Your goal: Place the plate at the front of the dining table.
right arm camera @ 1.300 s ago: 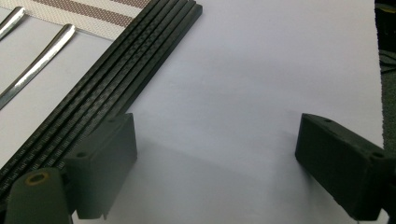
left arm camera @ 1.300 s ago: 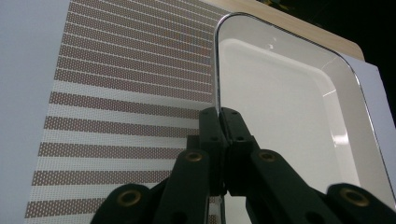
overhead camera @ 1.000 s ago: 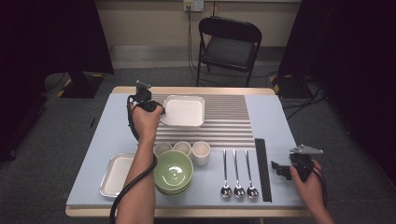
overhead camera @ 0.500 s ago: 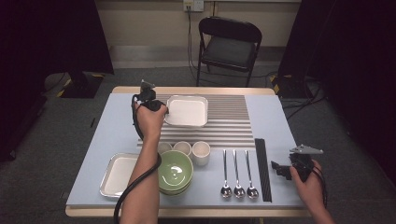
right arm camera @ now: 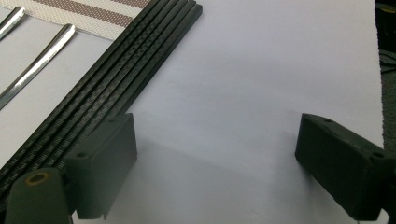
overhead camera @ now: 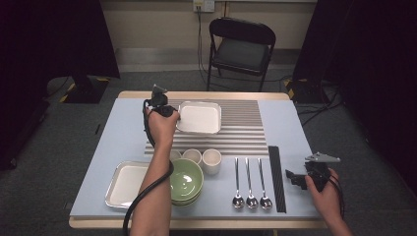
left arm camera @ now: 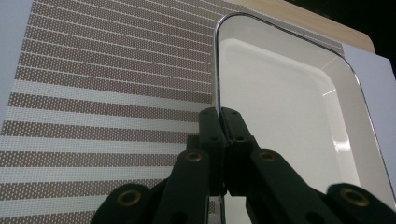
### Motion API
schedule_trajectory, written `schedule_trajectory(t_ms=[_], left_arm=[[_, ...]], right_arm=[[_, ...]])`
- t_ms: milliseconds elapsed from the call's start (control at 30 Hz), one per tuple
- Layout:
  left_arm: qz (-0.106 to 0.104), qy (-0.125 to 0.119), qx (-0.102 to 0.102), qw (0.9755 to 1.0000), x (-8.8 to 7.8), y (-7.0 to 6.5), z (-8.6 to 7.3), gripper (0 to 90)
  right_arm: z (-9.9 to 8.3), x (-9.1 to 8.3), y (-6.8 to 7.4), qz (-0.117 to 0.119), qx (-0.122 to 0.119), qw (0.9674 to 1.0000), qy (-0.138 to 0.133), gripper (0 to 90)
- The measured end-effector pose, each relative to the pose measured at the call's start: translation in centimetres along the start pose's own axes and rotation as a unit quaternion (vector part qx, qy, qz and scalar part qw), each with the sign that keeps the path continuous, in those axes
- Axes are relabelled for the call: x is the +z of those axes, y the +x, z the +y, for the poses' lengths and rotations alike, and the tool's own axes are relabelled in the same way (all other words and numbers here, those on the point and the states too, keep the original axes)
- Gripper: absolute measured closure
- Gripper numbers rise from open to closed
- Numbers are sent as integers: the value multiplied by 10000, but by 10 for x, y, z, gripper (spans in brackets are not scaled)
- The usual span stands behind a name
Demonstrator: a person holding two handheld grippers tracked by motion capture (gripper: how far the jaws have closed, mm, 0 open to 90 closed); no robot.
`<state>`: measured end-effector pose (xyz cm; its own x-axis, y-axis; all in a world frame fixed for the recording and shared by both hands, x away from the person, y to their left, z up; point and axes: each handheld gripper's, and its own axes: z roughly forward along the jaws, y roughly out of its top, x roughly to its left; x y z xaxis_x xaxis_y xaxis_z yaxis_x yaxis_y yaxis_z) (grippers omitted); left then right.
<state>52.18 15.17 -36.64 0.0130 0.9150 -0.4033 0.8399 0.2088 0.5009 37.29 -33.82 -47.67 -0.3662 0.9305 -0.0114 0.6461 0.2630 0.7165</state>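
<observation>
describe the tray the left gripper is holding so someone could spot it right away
On the striped placemat at the table's far side lies a square white tray with a shiny metal rim. The left gripper pinches its near-left rim. The other tray sits at the near-left corner, beside green bowls.

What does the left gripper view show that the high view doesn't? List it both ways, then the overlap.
Left gripper view: the left gripper seen close, jaws shut on the white tray at its rim. High view: green bowls, cups, three spoons, the right gripper beside black sticks. Both: that tray on the striped mat.
</observation>
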Motion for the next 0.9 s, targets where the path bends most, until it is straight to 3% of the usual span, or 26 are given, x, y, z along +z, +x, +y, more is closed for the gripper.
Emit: schedule_trajectory(t_ms=[900], left_arm=[[166,16,2,9999,13,-9,0,888]], right_arm=[[0,0,0,3,-2,10000,-3,119]])
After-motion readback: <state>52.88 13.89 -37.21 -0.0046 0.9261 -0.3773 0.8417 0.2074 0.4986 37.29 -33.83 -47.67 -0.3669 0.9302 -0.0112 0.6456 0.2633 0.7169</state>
